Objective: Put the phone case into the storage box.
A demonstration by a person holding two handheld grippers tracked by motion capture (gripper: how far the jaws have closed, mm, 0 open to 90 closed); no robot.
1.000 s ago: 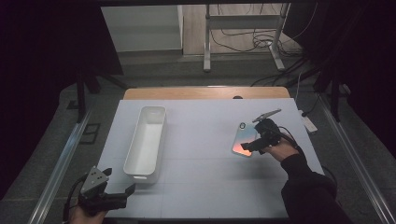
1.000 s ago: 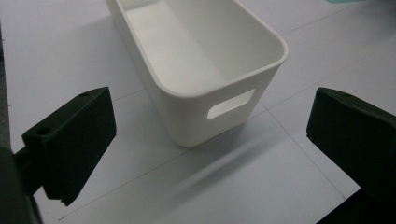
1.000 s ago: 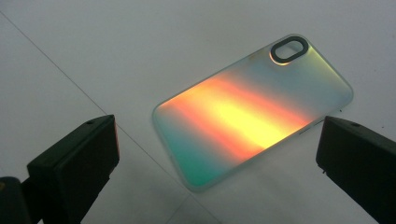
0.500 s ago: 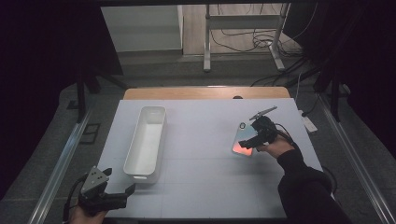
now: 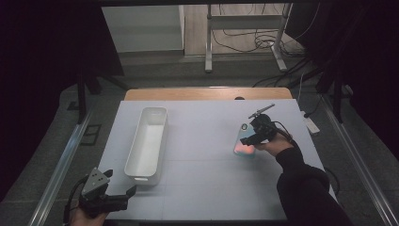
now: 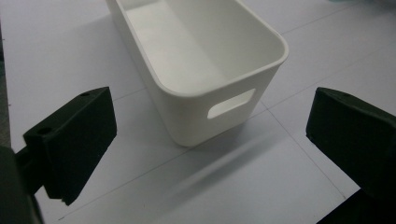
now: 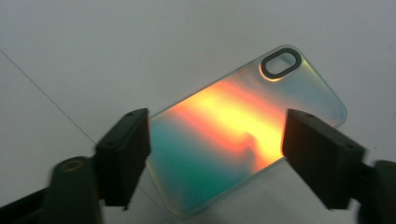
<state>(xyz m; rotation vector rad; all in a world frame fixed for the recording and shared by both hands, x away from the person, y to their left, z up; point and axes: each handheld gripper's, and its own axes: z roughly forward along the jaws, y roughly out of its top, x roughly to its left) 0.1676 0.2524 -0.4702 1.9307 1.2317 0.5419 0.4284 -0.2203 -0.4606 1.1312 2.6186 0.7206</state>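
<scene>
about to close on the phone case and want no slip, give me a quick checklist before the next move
1. Phone case lies between the jaws of the right hand-held gripper: ok.
2. Jaws pressing on both long edges: cannot tell; they have just been closing, with the case between them.
3. Case flat on the table: ok.
4. White bin empty: ok.
5. Left hand-held gripper open, apart from the bin: ok.
</scene>
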